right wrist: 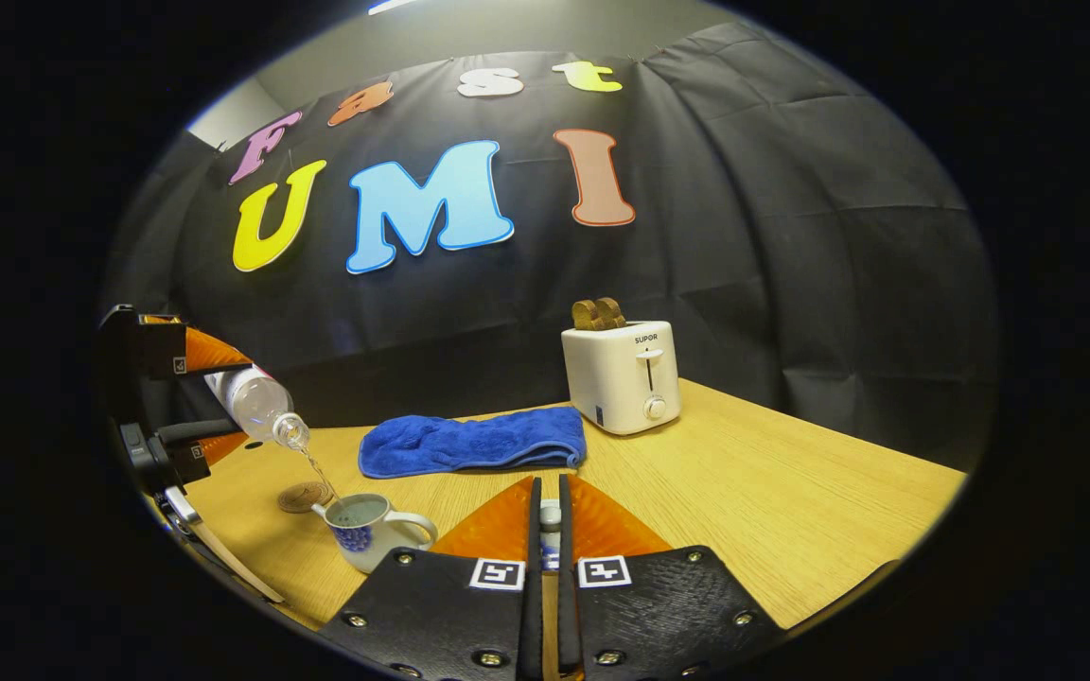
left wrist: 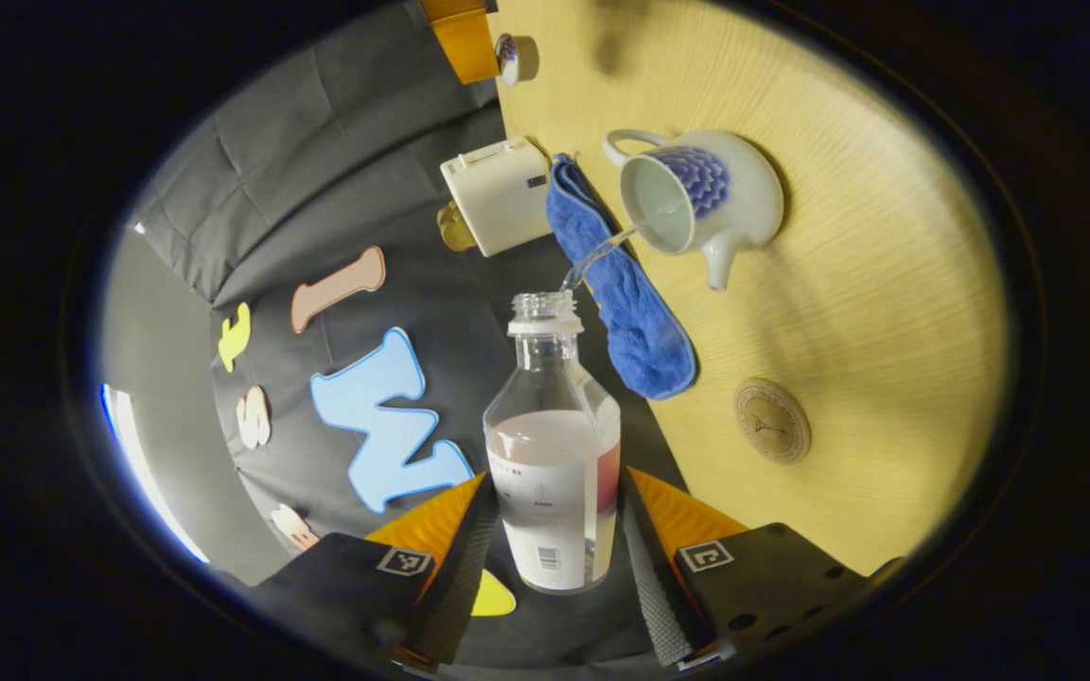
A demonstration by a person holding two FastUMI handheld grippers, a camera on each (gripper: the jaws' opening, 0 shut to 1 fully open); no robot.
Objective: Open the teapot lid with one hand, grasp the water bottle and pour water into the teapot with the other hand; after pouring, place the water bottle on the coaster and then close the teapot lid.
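Your left claw (left wrist: 554,558) pinching water bottle (left wrist: 553,454), tilting it, stream falling into open teapot (left wrist: 696,194) on tabletop (left wrist: 867,284). Right claw (right wrist: 548,530) squeezing small lid (right wrist: 551,516). Remaining: bottle onto coaster (left wrist: 772,420), lid back on.

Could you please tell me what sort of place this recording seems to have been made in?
Probably a staged recording booth made to look like a kitchen: a wooden table backed by a black cloth wall, with a toaster, a blue towel and a teapot set out as props.
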